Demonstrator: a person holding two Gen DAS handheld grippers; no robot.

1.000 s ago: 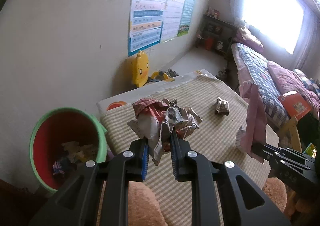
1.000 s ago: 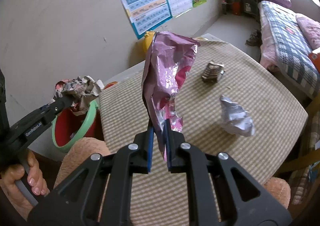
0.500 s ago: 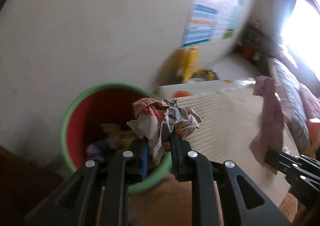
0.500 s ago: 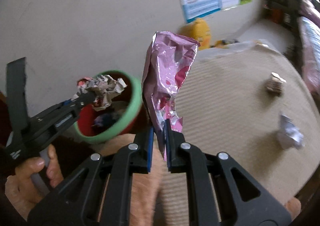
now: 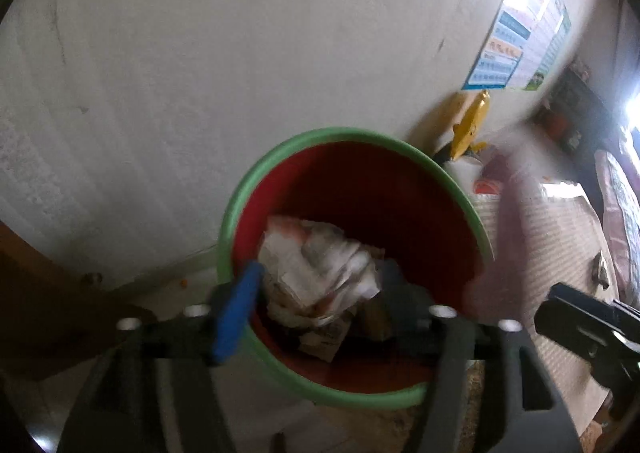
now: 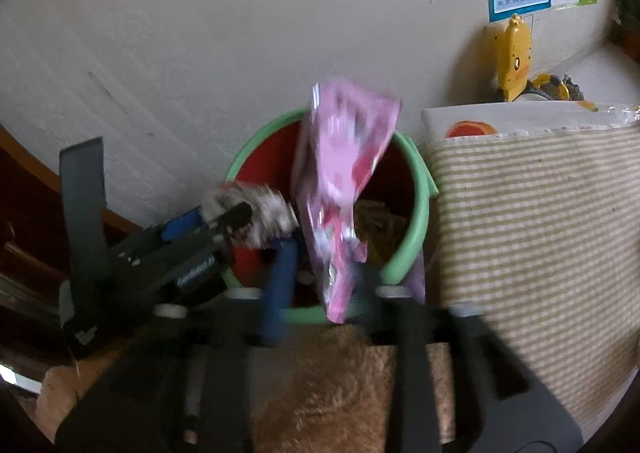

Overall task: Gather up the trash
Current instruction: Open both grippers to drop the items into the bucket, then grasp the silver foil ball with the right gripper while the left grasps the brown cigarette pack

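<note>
Hovering over the green-rimmed red bucket (image 5: 404, 189) with both tools at once. Left gripper (image 5: 316, 289): jaws just been opening, now standing apart, crumpled paper wad (image 5: 320, 261) lying between them but no longer pinched, dropping straight ahead at 12 o'clock into the bucket mouth. Right gripper (image 6: 324, 277): jaws likewise just been opening and apart, pink foil wrapper (image 6: 344, 181) loose between them, long axis running upright, 6 to 12 o'clock, lower tip near the near rim of the bucket (image 6: 416, 189). Judging the left tool nearer the bucket centre; the wrapper sitting closer to the rim, so risking a snag there. Left wrist view showing bucket contents, older scraps beneath the wad, and the right tool only as a dark edge at 4 o'clock. Right wrist view showing instead the left gripper (image 6: 256, 213) at 9 o'clock with the wad (image 6: 264, 209) at its tips, plus the striped tablecloth (image 6: 536, 221) at 3 o'clock.
</note>
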